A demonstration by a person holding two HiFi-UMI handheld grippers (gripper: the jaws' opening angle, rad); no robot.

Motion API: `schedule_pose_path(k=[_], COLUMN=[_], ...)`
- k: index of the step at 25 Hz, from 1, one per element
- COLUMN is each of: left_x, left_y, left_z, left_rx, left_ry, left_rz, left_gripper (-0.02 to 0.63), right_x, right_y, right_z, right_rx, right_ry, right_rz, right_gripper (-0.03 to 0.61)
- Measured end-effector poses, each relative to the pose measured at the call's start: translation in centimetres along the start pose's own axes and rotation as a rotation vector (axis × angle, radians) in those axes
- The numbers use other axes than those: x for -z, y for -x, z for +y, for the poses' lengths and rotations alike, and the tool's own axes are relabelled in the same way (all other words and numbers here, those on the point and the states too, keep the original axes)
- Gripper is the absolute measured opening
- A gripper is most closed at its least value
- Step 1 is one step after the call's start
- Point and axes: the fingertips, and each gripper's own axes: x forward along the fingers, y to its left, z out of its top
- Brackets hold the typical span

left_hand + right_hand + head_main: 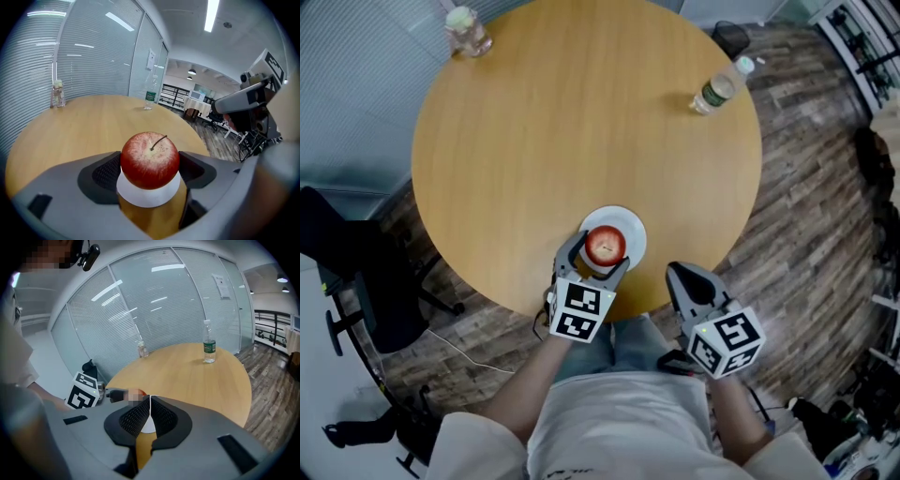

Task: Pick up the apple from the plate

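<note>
A red apple sits over a small white plate near the front edge of the round wooden table. My left gripper has one jaw on each side of the apple, and both pads press its flanks. The plate's rim shows just under the apple. My right gripper hangs off the table's edge to the right of the plate. Its pads are together with nothing between them.
A water bottle stands at the table's far right. A small glass jar stands at the far left. A black chair is on the floor at left. Glass walls with blinds lie beyond.
</note>
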Motion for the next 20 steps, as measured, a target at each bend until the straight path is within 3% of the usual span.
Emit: schedule_pose_path(k=[13, 20], left_x=[-4.2, -5.4], left_y=[6.1, 8.1], left_z=[-1.8, -2.1], left_rx=[-0.006, -0.019], left_ry=[0.014, 0.017], left_rz=[-0.106, -0.125], left_gripper=[0.387, 0.387], right_x=[-1.7, -3.7], right_y=[2.1, 3.0], right_z=[1.3, 1.8], right_rx=[0.001, 0.031], right_ry=[0.057, 0.088], right_rz=[-0.018, -0.083], right_gripper=[0.032, 0.032])
